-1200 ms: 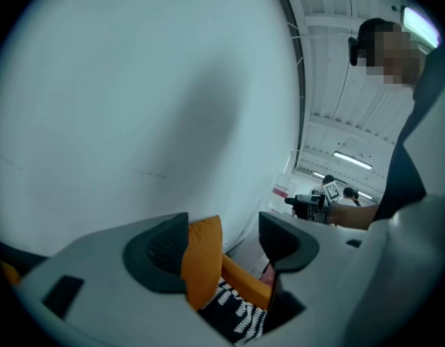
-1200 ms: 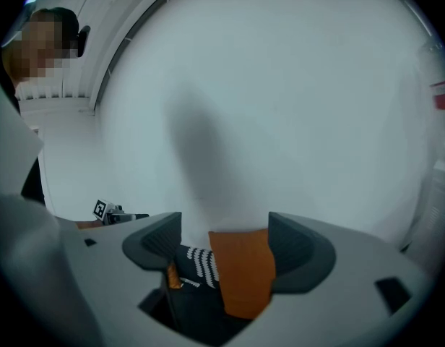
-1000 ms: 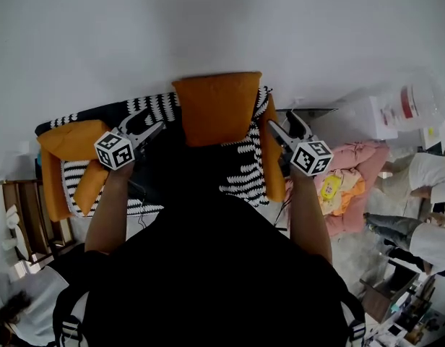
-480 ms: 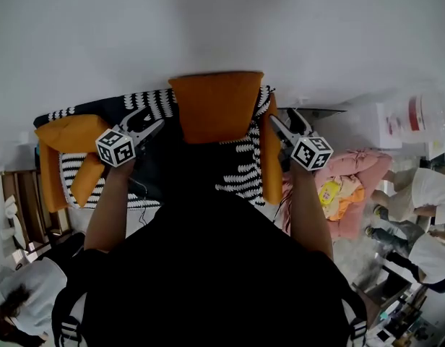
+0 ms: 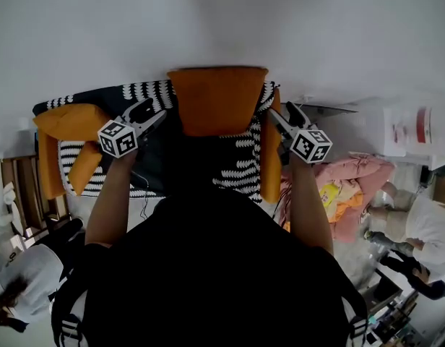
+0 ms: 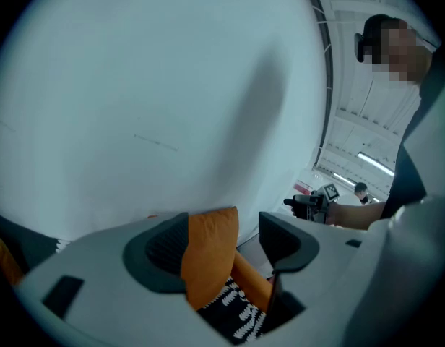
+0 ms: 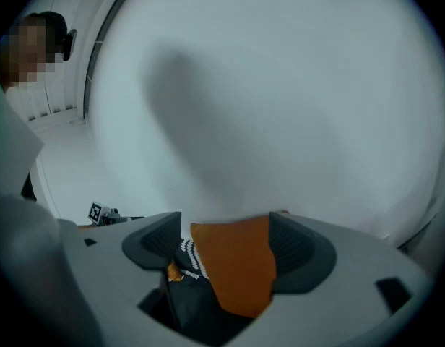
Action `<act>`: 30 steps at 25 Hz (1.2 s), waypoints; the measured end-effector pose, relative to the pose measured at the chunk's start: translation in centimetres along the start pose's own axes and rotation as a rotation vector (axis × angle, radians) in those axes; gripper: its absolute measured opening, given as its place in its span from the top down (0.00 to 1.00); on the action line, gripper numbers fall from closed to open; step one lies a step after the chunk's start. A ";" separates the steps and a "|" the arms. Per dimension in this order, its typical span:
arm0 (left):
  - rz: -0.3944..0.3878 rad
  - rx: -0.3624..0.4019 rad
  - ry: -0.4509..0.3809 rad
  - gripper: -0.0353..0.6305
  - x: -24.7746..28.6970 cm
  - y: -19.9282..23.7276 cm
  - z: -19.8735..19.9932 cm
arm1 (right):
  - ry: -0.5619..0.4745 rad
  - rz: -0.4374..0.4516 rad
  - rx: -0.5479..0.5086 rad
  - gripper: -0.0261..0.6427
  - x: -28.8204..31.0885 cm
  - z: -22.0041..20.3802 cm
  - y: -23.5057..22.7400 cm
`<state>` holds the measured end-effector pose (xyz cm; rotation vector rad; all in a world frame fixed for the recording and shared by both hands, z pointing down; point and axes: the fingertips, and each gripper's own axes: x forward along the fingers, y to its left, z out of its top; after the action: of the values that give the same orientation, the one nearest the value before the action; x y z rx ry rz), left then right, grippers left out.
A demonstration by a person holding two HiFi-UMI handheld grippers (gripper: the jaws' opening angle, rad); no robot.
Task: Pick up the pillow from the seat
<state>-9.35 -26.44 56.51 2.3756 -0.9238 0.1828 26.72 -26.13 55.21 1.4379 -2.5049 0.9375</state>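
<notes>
An orange pillow (image 5: 217,100) stands upright at the back of an armchair, over a black-and-white zigzag throw (image 5: 240,165) on the seat. My left gripper (image 5: 152,112) points at its lower left corner and my right gripper (image 5: 280,114) at its lower right corner, one on each side. In the left gripper view the pillow (image 6: 208,259) shows in the gap of the left gripper (image 6: 222,241), beyond the pads, short of the right jaw. In the right gripper view the pillow (image 7: 237,266) fills most of the gap of the right gripper (image 7: 226,244). Both stand open, pressing on nothing.
The armchair has orange arms (image 5: 60,132) and backs onto a white wall (image 5: 222,20). A wooden shelf (image 5: 20,201) stands at the left. A pink bundle (image 5: 345,186) lies at the right, with people (image 5: 425,223) beyond it. The other gripper (image 6: 313,202) shows in the left gripper view.
The head view has drifted, so chair and pillow sit a little higher in it. Both grippers keep their places beside the pillow, jaws unchanged. People at the right have moved.
</notes>
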 end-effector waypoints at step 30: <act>0.153 -0.106 0.039 0.48 5.6 6.1 -4.4 | 0.143 0.022 0.105 0.40 8.8 -4.7 -6.4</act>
<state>-8.78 -30.80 64.79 2.1978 -1.0701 0.2327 26.14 -32.35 65.26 1.3228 -2.4058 1.1487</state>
